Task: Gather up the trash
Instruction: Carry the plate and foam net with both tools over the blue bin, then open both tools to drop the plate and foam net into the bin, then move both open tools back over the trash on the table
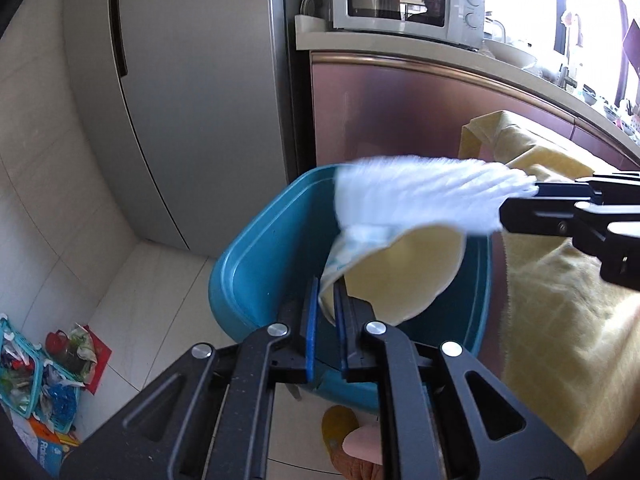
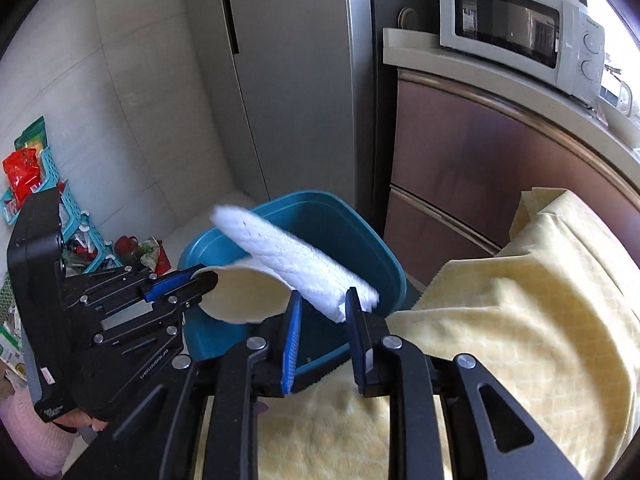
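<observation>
Bin (image 1: 256,264), blue, one, sits on the floor directly below both grippers. Left gripper (image 1: 326,300) fingers closed on one pale yellow disc (image 1: 400,272); right gripper (image 2: 320,312) fingers look slightly apart around the near end of one white pad (image 2: 296,260), hold uncertain. Pad's long axis runs away from the right fingers, across the bin mouth; both items hang over the opening, beside the yellow cloth (image 2: 500,320). Next move, by judgement: release downward.
</observation>
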A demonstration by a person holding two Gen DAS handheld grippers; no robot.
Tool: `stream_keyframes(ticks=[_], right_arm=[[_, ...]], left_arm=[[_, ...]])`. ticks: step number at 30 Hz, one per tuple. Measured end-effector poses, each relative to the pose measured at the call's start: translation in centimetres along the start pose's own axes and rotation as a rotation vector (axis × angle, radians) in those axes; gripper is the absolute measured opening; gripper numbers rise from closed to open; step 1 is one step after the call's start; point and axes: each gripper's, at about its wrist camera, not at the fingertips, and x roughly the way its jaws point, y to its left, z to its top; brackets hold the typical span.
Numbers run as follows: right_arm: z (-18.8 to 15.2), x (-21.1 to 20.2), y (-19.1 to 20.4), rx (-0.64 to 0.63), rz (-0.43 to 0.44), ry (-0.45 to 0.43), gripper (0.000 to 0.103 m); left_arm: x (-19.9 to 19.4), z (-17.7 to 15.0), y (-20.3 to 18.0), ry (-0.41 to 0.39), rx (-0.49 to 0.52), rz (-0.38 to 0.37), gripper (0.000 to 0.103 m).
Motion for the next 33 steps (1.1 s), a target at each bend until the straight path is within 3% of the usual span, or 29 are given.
stream_keyframes(ticks=[2,8,16,23,33], right_arm=[[0.3,0.8,-0.1,0.017,0.01,0.03,0.04],[0.1,-0.4,-0.9,0.06,0.028,-0.002,0.046],[-3.0,-7.0,-3.5,0.098,0.069,-0.134,0.051],[-7.5,-15.2,-6.4,0.169,0.028,-0.278,0.052],[-16.5,-23.8,-11.4,0.351,-0.164,-0.371,0.052]], left_arm=[[0.8,0.3,0.0,0.01,-0.01,-0.002,0.015],[0.6,-0.7,-0.3,-0.006,-0.045,-0.01,0.02],[-5.5,-0.8,-2.0,-0.177,-0.025,-0.06,0.044],[-10.4,-0.4,-7.7,-0.283,0.074,-0.234,0.054],[-13.8,-2.8,-21.0,-0.265,0.31,-0.511,0.057]])
